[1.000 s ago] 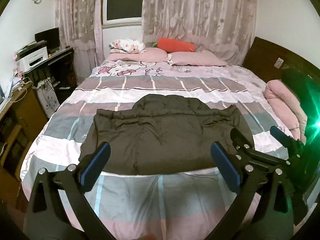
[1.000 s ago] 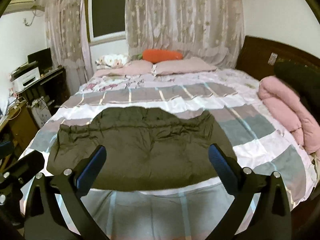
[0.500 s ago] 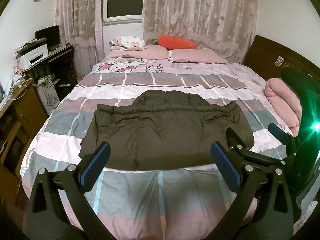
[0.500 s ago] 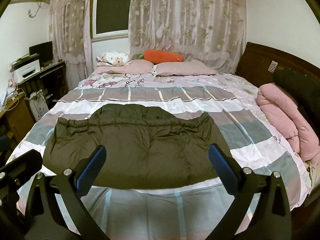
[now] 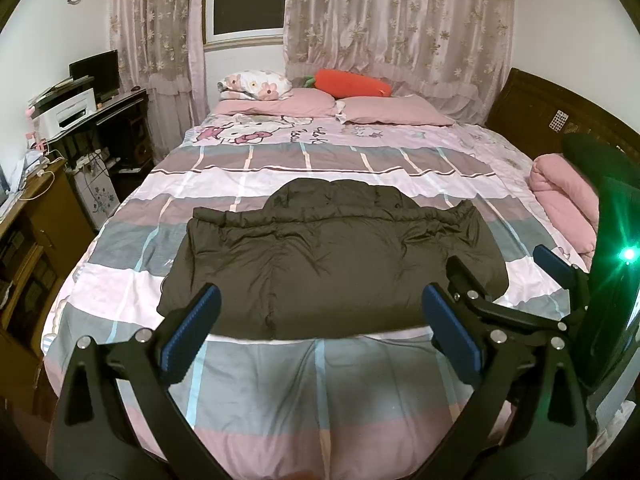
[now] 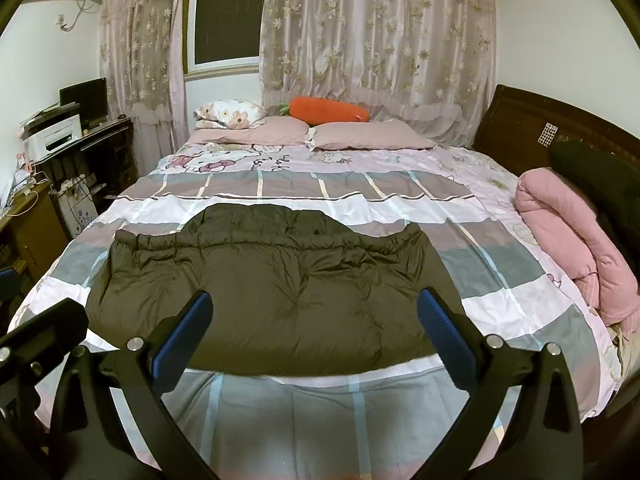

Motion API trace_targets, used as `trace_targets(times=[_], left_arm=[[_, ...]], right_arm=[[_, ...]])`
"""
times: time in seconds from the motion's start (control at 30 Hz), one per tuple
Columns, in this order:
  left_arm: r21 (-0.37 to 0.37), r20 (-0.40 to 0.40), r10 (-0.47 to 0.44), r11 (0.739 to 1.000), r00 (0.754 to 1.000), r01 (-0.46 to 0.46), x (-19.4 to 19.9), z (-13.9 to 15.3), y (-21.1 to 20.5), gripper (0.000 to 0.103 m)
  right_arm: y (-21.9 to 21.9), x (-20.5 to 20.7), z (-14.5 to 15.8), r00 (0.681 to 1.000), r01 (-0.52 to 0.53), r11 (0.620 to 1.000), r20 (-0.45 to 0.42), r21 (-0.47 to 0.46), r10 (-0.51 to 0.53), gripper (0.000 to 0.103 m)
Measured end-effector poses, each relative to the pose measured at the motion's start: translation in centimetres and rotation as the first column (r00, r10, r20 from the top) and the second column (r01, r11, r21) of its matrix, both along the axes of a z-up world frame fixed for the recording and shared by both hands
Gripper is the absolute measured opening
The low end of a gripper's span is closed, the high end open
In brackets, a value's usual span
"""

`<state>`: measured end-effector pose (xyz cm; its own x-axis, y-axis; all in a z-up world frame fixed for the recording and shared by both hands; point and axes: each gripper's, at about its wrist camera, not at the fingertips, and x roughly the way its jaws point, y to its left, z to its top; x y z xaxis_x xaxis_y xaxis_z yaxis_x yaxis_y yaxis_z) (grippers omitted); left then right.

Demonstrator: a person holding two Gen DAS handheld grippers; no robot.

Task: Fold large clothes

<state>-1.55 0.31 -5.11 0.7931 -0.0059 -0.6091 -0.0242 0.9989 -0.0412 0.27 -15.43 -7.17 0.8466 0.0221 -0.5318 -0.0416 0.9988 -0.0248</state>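
A dark olive puffer jacket lies folded flat across the middle of the bed, hood end toward the pillows; it also shows in the right wrist view. My left gripper is open and empty, held above the bed's near end, short of the jacket's near edge. My right gripper is open and empty, beside the left one; it also shows in the left wrist view at the right. Neither gripper touches the jacket.
The bed has a pink and grey striped cover. Pillows and an orange carrot cushion lie at the far end. A rolled pink quilt lies at the right edge. A desk with a printer stands at the left.
Both grippers have drawn back and risen from the jacket, so more of the bed's near end shows. The jacket has not moved. Both grippers stay open.
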Motion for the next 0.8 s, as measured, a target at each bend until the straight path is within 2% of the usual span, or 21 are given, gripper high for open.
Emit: trace_targets(times=[0.8], left_arm=[[-0.001,-0.006,0.009,1.000,1.000,-0.009,-0.51,-0.34,0.32,0.101]], right_arm=[[0.06,-0.03,-0.08,1.000,-0.004,1.000,-0.003,0.000,0.004,0.102]])
